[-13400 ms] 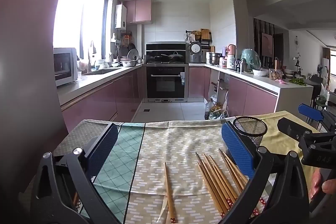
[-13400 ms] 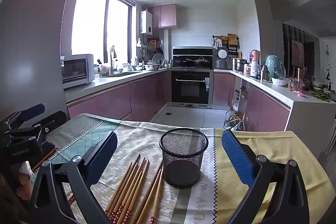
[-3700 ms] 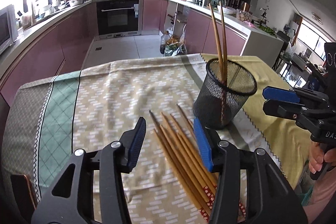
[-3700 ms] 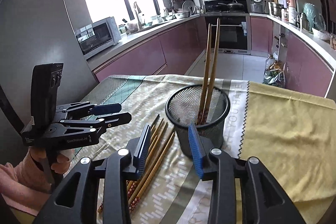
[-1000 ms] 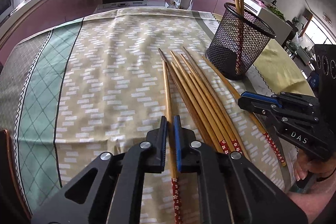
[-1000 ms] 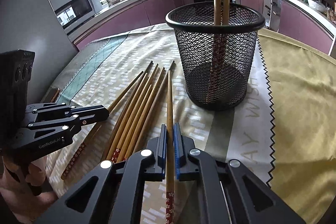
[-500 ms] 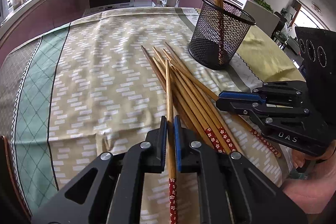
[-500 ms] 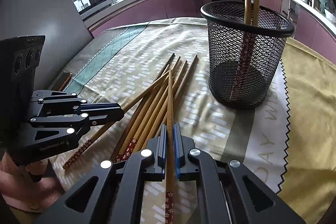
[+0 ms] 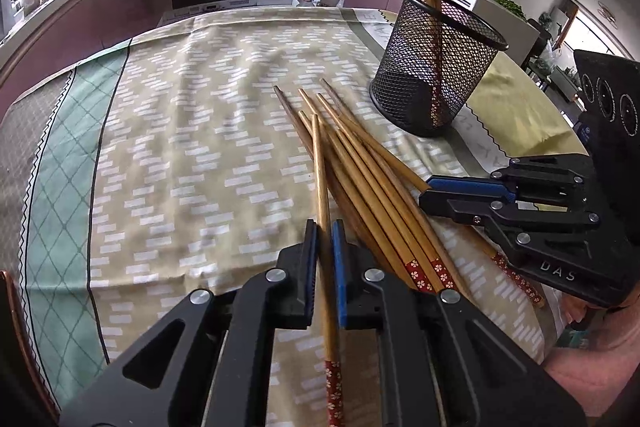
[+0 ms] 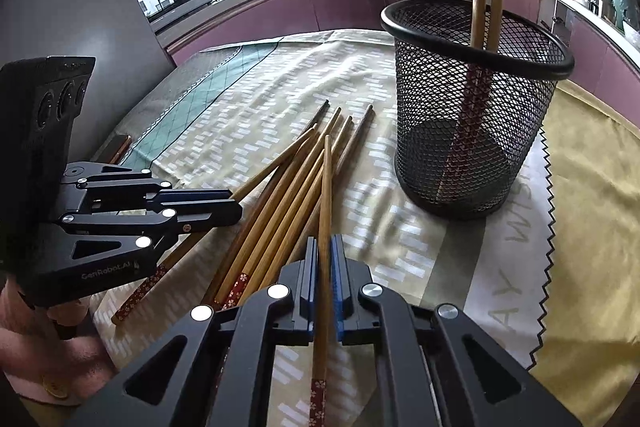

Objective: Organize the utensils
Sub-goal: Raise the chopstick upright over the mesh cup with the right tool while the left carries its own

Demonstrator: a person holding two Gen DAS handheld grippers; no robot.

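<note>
Left wrist view: left gripper pinches one chopstick above the loose chopsticks on the tablecloth. Right gripper likewise clamps a single chopstick. Mesh holder stands beyond; its two sticks' tops are cut off.

L gripper: jaws clamped tight on a chopstick, pointing steeply down, tilted fwd over the table. R gripper: same, jaws pinched on its own chopstick, angled down. Each seen side-on from the other's cam, L one at left edge, R one at right edge, both near each other, low over the cloth. Person's hand grips L handle from below; other hand under R handle.
</note>
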